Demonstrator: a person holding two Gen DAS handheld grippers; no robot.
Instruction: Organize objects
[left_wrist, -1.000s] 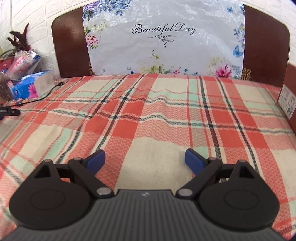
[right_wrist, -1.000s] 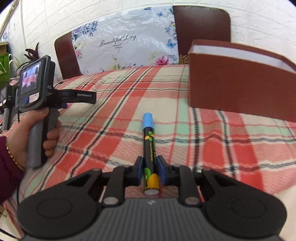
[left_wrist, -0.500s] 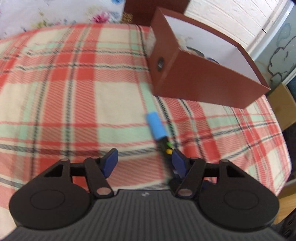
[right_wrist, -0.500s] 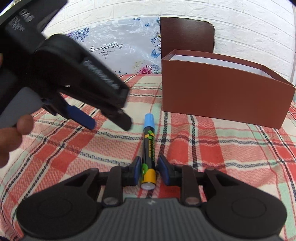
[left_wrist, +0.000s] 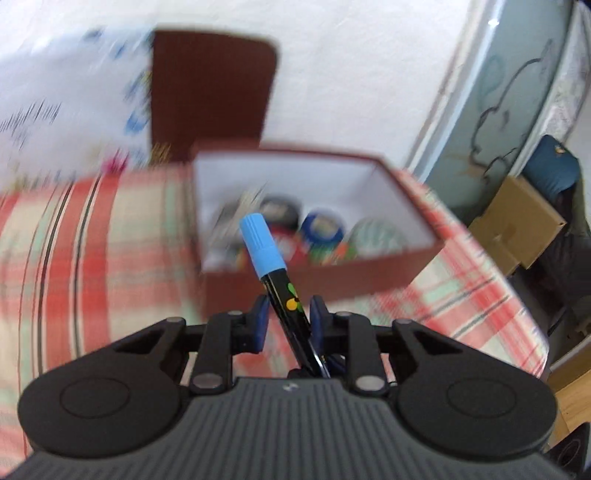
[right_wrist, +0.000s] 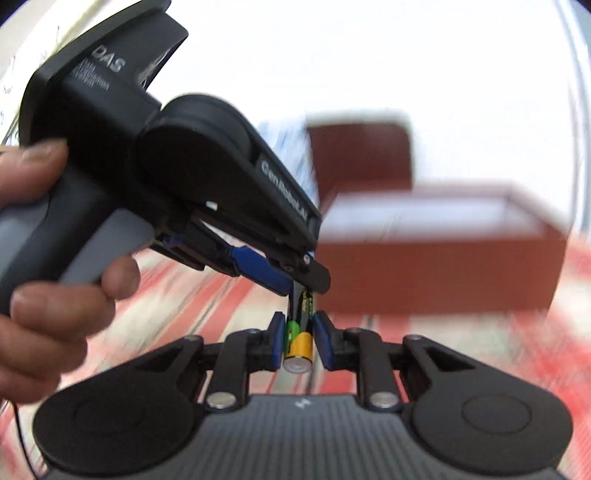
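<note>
Both grippers clench one marker (left_wrist: 275, 271) above a plaid cloth (left_wrist: 110, 258): the right gripper (right_wrist: 299, 341) clamps its tail, the left gripper (left_wrist: 286, 319), jaws just closed, its barrel; a brown box (left_wrist: 369, 266) stands beyond

I am looking at a black marker (left_wrist: 284, 291) with a ribbed light-blue cap and orange and green spots on its barrel; it is tilting up off the checked cloth, cap end leaning toward the brown box (left_wrist: 388, 258). That box is sitting open, white inside, with several round, blurred items lying on its floor. The marker's flat silver tail end is pointing back at me.
</note>
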